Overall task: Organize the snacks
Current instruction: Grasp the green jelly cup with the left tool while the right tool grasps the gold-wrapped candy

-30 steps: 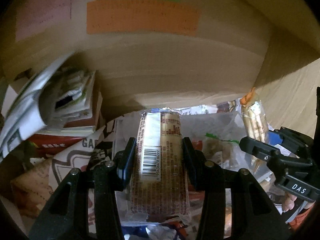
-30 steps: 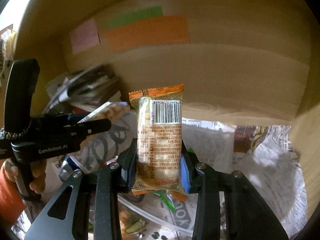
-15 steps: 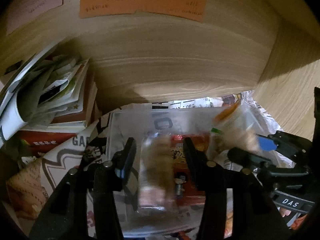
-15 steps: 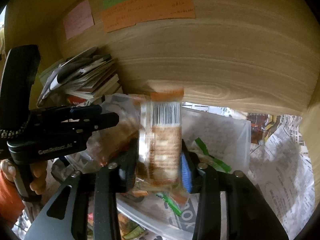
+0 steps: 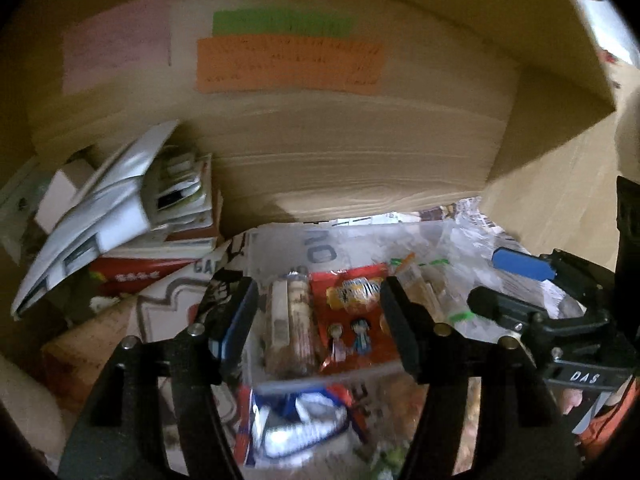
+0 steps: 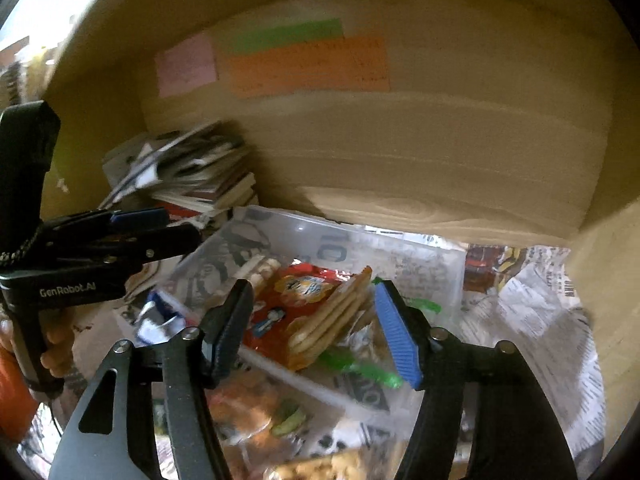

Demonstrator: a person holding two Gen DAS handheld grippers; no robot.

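Note:
A clear plastic bin (image 6: 400, 240) (image 5: 276, 236) holds several snacks. A brown cracker pack (image 5: 292, 320) lies at its left, beside a red snack bag (image 5: 354, 312) (image 6: 288, 304). An orange-edged cracker pack (image 6: 332, 320) leans on the red bag. My left gripper (image 5: 320, 320) hangs above the bin, jaws opening, nothing pressed between the pads. My right gripper (image 6: 316, 324) is likewise above the bin, jaws opening and apart from the orange-edged pack below. Each gripper shows in the other's view: the right gripper (image 5: 520, 280) at right, the left gripper (image 6: 152, 228) at left.
A wooden back wall with pink (image 6: 186, 64), green (image 6: 286, 34) and orange notes (image 6: 308, 66) rises behind the bin. A stack of books and papers (image 5: 120, 216) stands left. Newspaper (image 6: 528, 312) lines the shelf. More snack bags (image 6: 248, 408) lie in front.
Both grippers let go of their cracker packs, which now lie in the bin. Both jaws have widened and both grippers have pulled back and up from the bin.

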